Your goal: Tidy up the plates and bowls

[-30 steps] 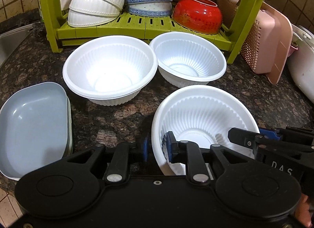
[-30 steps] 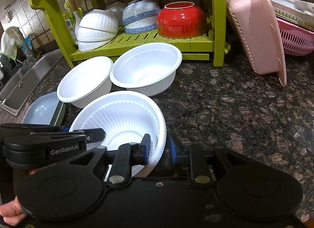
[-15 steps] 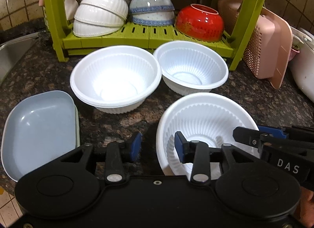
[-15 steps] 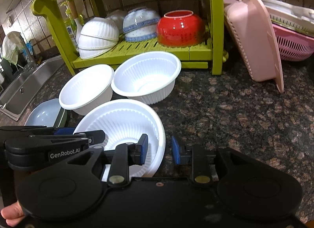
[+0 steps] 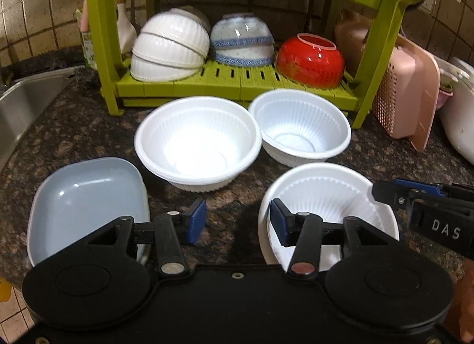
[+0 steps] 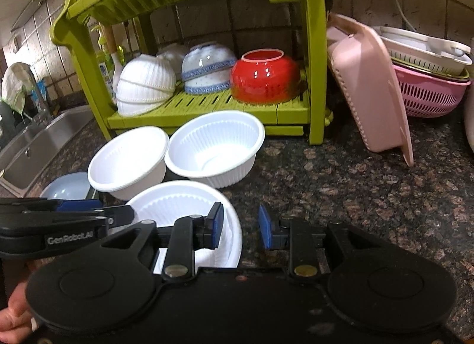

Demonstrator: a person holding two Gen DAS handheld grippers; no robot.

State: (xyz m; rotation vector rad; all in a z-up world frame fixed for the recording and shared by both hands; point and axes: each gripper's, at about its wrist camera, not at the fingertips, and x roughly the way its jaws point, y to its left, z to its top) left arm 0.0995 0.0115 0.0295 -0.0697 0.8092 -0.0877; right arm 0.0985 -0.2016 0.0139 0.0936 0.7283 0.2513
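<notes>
The nearest ribbed white bowl rests on the dark granite counter. My left gripper is open and straddles its left rim, one pad inside the bowl and one outside. My right gripper is open as well and straddles the right rim. Neither grips the rim. Behind it stand a wide white bowl, which looks stacked in another, and a second white bowl. A blue-grey square plate lies at the left.
A green dish rack at the back holds overturned white bowls, blue-patterned bowls and a red bowl. A pink colander leans to its right, with pink and white baskets beyond. A steel sink is at the left.
Both grippers went from nearly shut on the nearest bowl's rim to wide open, letting it go. Both views have pulled back a little from the rack.
</notes>
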